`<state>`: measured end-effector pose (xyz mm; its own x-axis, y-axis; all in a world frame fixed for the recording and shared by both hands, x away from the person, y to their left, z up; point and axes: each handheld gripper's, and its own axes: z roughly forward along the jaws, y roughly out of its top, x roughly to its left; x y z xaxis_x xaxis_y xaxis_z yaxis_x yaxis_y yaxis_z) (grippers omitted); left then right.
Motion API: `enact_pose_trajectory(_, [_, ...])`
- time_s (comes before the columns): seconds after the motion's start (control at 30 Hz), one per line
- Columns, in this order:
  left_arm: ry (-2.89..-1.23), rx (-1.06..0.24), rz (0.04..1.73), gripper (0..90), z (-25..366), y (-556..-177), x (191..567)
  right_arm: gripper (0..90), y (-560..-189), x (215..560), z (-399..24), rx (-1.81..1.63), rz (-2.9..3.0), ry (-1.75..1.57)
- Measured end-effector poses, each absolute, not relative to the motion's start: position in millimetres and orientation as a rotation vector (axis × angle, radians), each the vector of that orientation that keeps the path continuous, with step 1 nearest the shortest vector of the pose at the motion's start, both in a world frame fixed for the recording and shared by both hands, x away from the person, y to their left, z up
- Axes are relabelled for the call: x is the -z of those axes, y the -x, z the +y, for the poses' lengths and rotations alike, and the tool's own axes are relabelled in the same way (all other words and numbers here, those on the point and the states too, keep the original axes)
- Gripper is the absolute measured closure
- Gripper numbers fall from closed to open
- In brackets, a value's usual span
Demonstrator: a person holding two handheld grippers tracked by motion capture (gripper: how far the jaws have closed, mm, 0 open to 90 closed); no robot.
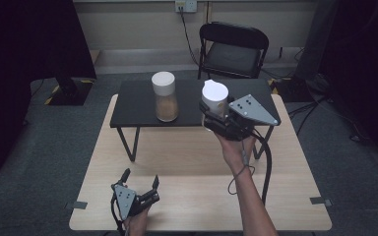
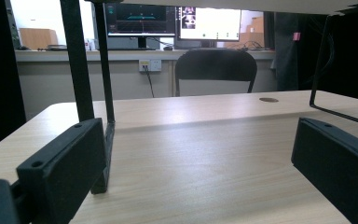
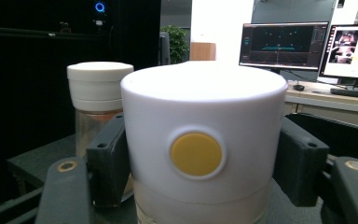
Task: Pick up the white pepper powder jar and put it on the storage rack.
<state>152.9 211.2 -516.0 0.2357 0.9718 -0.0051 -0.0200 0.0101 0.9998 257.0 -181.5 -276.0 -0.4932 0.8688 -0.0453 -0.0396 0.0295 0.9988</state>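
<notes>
Two white-lidded jars; two grippers; one black shelf; one table; one folding chair.

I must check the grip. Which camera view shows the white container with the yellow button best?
The right gripper view: the white container is close, yellow button facing, fingers pressing both sides. The high view shows it small; the left gripper view looks under the black shelf.

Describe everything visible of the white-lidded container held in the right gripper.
The white-lidded container stands upright, its tall matte white lid, plastic by the look, carrying a round yellow button on the side facing the camera. The body below looks pale and translucent. The right gripper is shut on it, pads on opposite sides, over the black raised shelf.
</notes>
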Motion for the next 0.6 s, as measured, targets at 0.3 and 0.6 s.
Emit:
enact_pose_trajectory(0.3, [-1.290,-1.036,1.021,2.7,211.1,-152.9,516.2,30.0,-270.8,279.9,-169.6,-1.550,1.513,-0.922])
enact_pose_trajectory(0.6, [-1.290,-1.036,1.021,2.7,211.1,-152.9,516.1,29.9,-283.9,284.1,-156.4,-1.515,1.506,-0.963])
